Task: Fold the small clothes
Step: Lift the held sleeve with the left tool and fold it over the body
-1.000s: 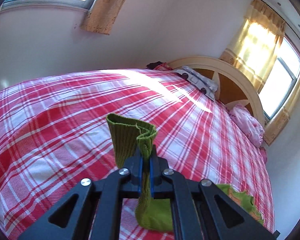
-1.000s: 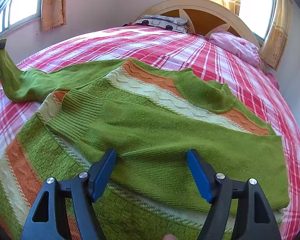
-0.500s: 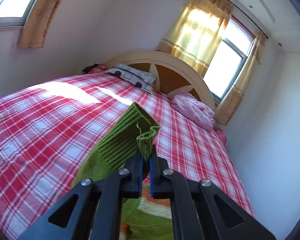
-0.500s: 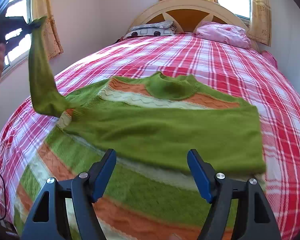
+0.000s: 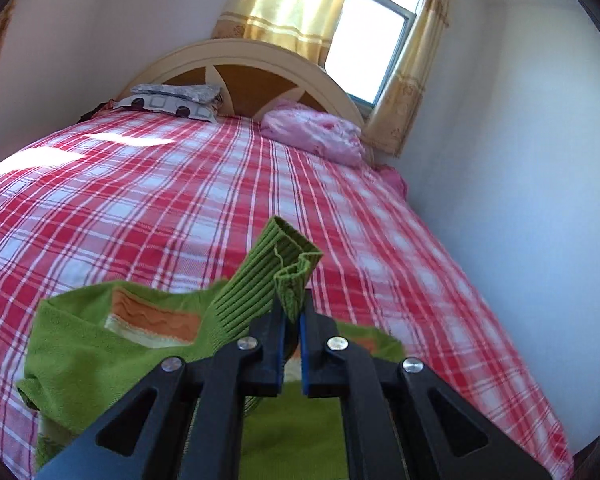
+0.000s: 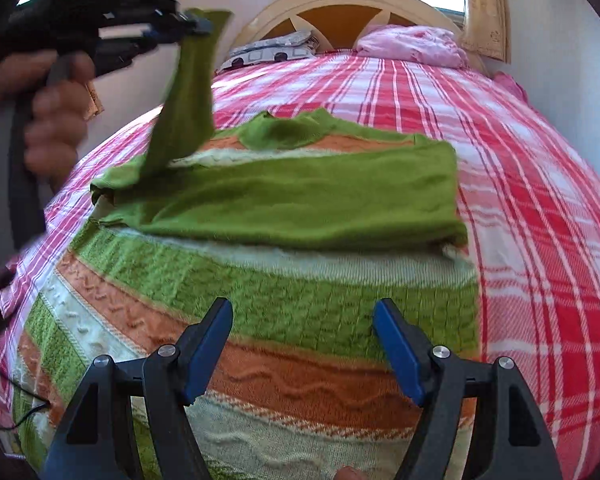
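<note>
A green knitted sweater (image 6: 291,280) with orange and cream stripes lies on the red plaid bed (image 6: 520,184). One green sleeve (image 6: 308,200) is folded flat across its chest. The other sleeve (image 6: 187,92) is lifted off the bed, and my left gripper (image 5: 292,316) is shut on its ribbed cuff (image 5: 287,276). In the right wrist view that left gripper (image 6: 197,26) shows at upper left, held by a hand (image 6: 39,116). My right gripper (image 6: 303,344) hovers open over the sweater's lower striped body (image 6: 203,328), with nothing between its blue pads.
Pillows (image 5: 171,100) and a pink bundle (image 5: 316,132) lie by the curved headboard (image 5: 259,68). A white wall (image 5: 520,160) runs close along the bed's right side. A thin black cable (image 6: 23,412) trails at the near left edge.
The left gripper has carried the cuff up and across toward the sweater's middle, swinging to face the headboard. The right gripper has drawn back toward the sweater's lower body, still open.
</note>
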`<state>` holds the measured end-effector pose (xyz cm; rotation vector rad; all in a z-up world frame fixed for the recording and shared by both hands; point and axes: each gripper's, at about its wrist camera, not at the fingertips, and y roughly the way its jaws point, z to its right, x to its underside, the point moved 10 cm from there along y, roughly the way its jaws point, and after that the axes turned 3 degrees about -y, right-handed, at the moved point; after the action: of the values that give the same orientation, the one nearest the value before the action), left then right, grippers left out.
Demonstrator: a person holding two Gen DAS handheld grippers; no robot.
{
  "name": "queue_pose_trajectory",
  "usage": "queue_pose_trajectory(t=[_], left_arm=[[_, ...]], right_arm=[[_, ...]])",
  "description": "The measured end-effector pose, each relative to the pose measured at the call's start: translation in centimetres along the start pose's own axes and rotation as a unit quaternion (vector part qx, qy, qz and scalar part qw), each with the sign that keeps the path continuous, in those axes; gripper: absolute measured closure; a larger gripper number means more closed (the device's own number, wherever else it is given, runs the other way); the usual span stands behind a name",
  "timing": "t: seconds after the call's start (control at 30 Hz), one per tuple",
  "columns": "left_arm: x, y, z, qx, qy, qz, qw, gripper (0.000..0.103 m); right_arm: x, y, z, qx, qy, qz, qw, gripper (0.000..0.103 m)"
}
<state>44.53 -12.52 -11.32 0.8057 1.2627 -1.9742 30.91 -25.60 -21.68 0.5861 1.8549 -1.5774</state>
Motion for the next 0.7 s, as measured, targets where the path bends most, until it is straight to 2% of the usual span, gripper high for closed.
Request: queue_pose_trajectory(t=[0.07, 0.13, 0.23, 0.27, 0.3, 0.33, 0.37, 0.4, 0.47, 0.53, 0.63, 0.7], left_arm=[[3.2, 2.1, 0.5, -0.016, 0.031, -0.039, 0.9986, 0.097], [5.5, 2.9, 0.2, -0.025, 0.053, -0.070, 0.9958, 0.091], [6.4, 1.2, 0.4, -0.026, 0.077, -0.076, 0.9938, 0.081], [6.2, -0.1, 0.4, -0.029, 0.091, -0.064, 0.9934, 0.069], [5.9, -1.7, 0.2, -0.032, 0.112, -0.043, 0.9923, 0.053], [5.4, -3.5, -0.2, -0.043, 0.137, -0.016, 0.9895, 0.043], [5.2, -5.1, -0.7, -0.062, 0.159, 0.009, 0.9853, 0.025], [5.0, -6.7, -1.9, -0.086, 0.179, 0.030, 0.9796, 0.017], [4.8, -8.7, -5.4, -0.137, 0.204, 0.045, 0.9683, 0.016], [5.2, -9.2, -10.0, -0.192, 0.205, 0.019, 0.9596, 0.015], [6.8, -8.8, -16.6, -0.231, 0.148, -0.040, 0.9609, 0.015], [8.3, -8.0, -19.4, -0.236, 0.111, -0.077, 0.9624, 0.015]], right_arm=[[-0.1, -0.2, 0.0, 0.000, 0.001, 0.007, 1.000, 0.029], [0.0, 0.0, 0.1, 0.000, 0.004, 0.005, 1.000, 0.029], [0.1, 0.3, 0.3, -0.002, 0.009, 0.002, 1.000, 0.029], [0.1, 0.3, 0.3, -0.003, 0.009, 0.003, 1.000, 0.029], [0.2, 0.2, 0.4, -0.004, 0.010, 0.004, 1.000, 0.029], [0.2, 0.2, 0.4, -0.006, 0.012, 0.005, 1.000, 0.029], [0.2, 0.1, 0.4, -0.008, 0.015, 0.007, 1.000, 0.029], [0.2, 0.0, 0.5, -0.010, 0.019, 0.010, 1.000, 0.029], [-0.2, -0.5, 0.6, -0.018, 0.029, 0.016, 0.999, 0.029], [-0.9, -1.0, 0.7, -0.034, 0.044, 0.021, 0.998, 0.029], [-3.0, -1.2, 0.9, -0.059, 0.075, 0.021, 0.995, 0.029], [-5.0, -1.0, 1.0, -0.076, 0.096, 0.028, 0.992, 0.029]])
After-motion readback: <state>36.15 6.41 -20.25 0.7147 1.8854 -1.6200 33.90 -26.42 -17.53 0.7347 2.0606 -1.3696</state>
